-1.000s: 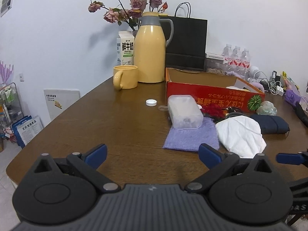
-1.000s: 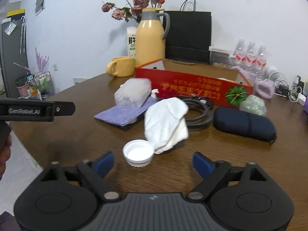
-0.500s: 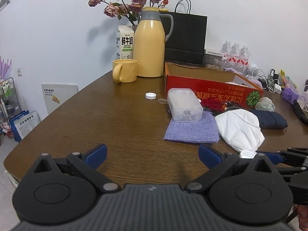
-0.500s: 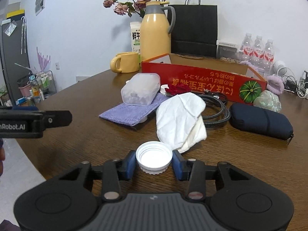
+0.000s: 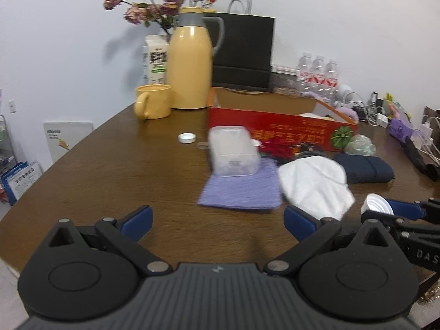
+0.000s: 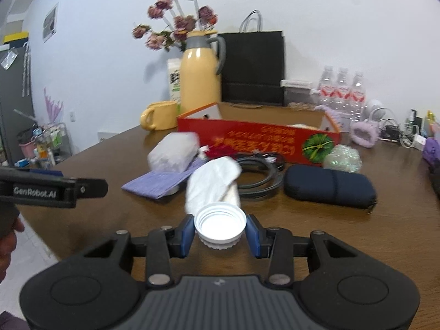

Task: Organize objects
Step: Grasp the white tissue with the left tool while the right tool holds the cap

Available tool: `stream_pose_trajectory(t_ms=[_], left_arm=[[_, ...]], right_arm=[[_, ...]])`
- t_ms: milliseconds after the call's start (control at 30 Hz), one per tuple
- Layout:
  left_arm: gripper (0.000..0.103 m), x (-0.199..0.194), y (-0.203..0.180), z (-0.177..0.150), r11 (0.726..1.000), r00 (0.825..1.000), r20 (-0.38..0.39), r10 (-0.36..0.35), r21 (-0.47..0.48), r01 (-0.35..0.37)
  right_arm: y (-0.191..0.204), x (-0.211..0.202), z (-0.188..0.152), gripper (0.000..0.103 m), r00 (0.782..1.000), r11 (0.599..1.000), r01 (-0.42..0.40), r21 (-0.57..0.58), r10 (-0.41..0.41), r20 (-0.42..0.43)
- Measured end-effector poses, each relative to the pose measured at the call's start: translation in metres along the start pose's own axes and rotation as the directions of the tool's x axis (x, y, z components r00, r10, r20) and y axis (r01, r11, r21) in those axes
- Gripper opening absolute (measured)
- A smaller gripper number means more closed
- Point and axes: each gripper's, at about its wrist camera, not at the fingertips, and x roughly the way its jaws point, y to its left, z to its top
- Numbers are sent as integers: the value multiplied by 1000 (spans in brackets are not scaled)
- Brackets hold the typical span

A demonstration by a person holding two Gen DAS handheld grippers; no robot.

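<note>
White cap (image 6: 219, 225): ribbed plastic lid, hollow side up, now clamped in the right claw (image 6: 220, 233), which closed from wide a second ago.
Meaning: picked, ready to carry, likely to the red box (image 6: 258, 140).
Place: just above the brown surface (image 6: 343, 233).
Left claw (image 5: 217, 221): open, empty.

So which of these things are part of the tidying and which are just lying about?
In play:
right claw gripping the white ribbed plastic cap
open red cardboard box

Lying about:
tall yellow thermos jug
yellow mug
black paper bag
water bottles
</note>
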Motion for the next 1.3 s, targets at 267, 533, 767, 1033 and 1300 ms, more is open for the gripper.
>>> stream_pose_trajectory(t_ms=[267, 533, 767, 1033, 1300], left_arm=[[103, 19, -46, 9, 994, 994, -44, -96, 49, 98], [103, 52, -83, 18, 991, 985, -108, -134, 13, 136], [103, 86, -95, 21, 994, 982, -158, -105, -55, 97], [103, 106, -93, 18, 992, 980, -183, -84, -109, 64], [85, 103, -99, 15, 997, 983, -170, -65, -58, 56]], right_arm=[[-41, -1, 8, 39, 997, 997, 75, 22, -75, 35], [-79, 10, 15, 39, 994, 995, 100, 27, -101, 47], [-96, 28, 19, 39, 998, 998, 60, 23, -60, 35], [-100, 45, 14, 39, 1000, 999, 17, 42, -18, 20], [-99, 47, 14, 39, 1000, 999, 25, 43, -26, 15]])
